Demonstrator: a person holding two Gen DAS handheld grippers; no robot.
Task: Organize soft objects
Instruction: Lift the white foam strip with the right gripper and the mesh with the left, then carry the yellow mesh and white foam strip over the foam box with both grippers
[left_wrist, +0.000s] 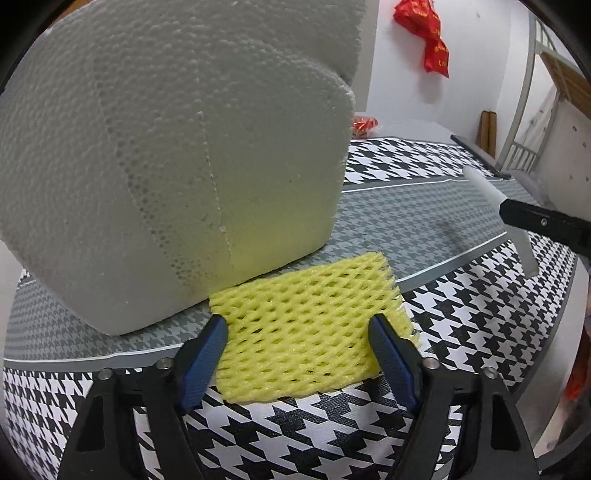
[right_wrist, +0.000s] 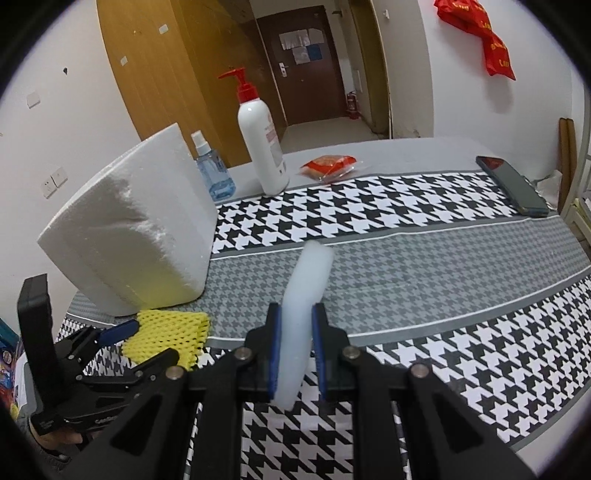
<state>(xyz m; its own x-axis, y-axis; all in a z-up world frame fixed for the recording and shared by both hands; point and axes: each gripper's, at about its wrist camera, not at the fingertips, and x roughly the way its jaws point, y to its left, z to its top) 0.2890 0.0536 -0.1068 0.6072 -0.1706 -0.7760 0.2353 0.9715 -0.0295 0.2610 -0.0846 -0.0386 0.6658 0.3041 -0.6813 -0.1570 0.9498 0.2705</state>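
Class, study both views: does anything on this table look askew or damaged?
Yes. The big white polystyrene foam block stands tilted, leaning away from the yellow foam net sleeve, not flat on the houndstooth tablecloth. Its face shows a rough dented patch.

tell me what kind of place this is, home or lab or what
Most likely a dorm or small living room, not a lab. A wooden door ends a short hallway, a metal bunk-bed frame stands by the wall, and the houndstooth tablecloth holds a pump bottle and a phone.
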